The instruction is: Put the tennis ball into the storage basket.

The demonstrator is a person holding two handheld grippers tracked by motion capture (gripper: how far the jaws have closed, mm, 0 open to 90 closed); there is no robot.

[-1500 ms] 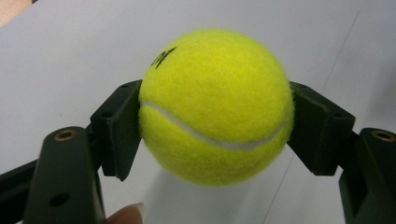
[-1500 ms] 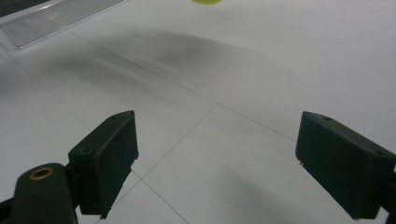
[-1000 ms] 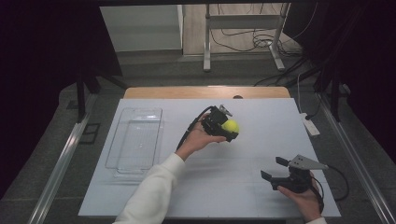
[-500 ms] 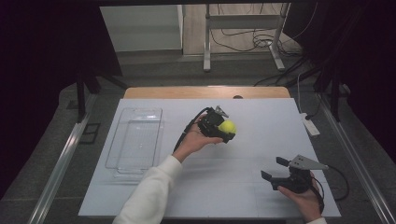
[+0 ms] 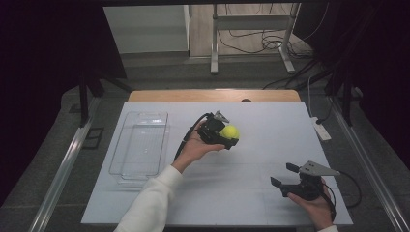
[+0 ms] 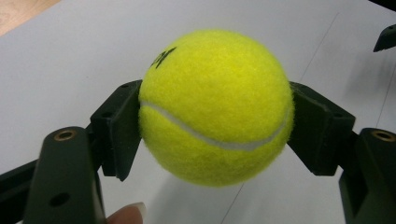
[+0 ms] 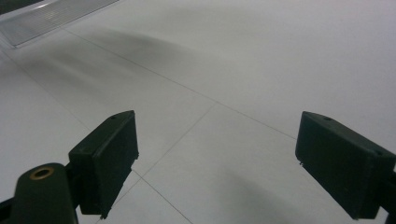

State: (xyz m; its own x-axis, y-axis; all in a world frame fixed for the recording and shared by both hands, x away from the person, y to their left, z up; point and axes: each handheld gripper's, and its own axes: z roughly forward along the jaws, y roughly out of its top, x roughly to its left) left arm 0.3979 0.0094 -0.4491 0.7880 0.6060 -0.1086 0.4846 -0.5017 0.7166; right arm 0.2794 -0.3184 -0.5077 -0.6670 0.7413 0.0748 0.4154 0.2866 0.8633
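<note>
A yellow tennis ball (image 5: 230, 131) (image 6: 215, 106) is clamped between the two black jaws of my left gripper (image 5: 227, 136) (image 6: 215, 126), held above the middle of the white table. The pads press on the ball's two sides. My right gripper (image 5: 284, 175) (image 7: 217, 163) rests near the table's front right with its jaws wide apart and nothing between them, only the bare white surface below.
A clear plastic tray (image 5: 140, 145) lies on the left part of the white table (image 5: 251, 193); its corner (image 7: 51, 21) appears at the top left of the right gripper view. A small white device (image 5: 321, 130) sits at the right edge.
My left gripper has carried the tennis ball slightly leftward and nearer to the front of the table. The right gripper has stayed where it was.
</note>
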